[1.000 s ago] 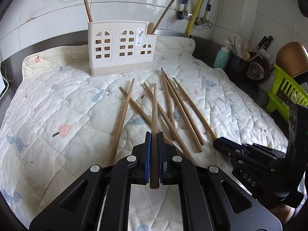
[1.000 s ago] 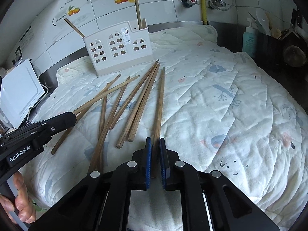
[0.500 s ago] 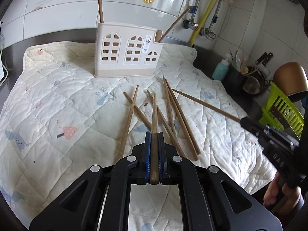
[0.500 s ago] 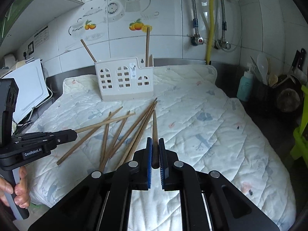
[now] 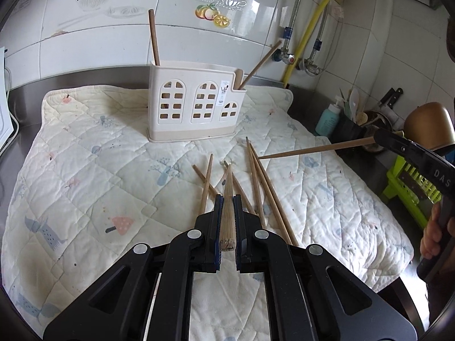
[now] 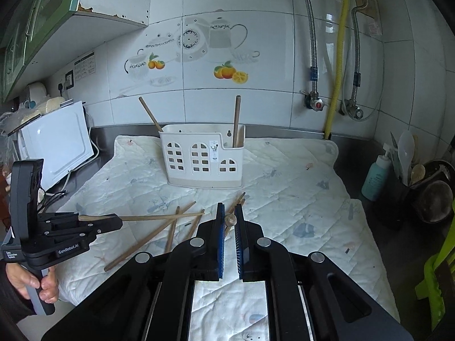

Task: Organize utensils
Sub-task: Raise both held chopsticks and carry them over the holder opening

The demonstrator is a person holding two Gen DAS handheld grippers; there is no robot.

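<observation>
Two grippers, left gripper [image 5: 227,207] and right gripper [image 6: 229,219], each had jaws clamped on one chopstick [image 5: 227,216], held in front of the white holder [image 5: 193,105]. Loose chopsticks [image 5: 263,184] lay nearer me. I judged a thin stick might pivot and miss the holder.

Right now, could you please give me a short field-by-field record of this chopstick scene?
surface: quilted mat
holder: white utensil holder, upright, two chopsticks standing in it
left gripper: shut on a chopstick
right gripper: shut on a chopstick, lifted off the mat
loose chopsticks: several lying on the mat in front of the holder
</observation>
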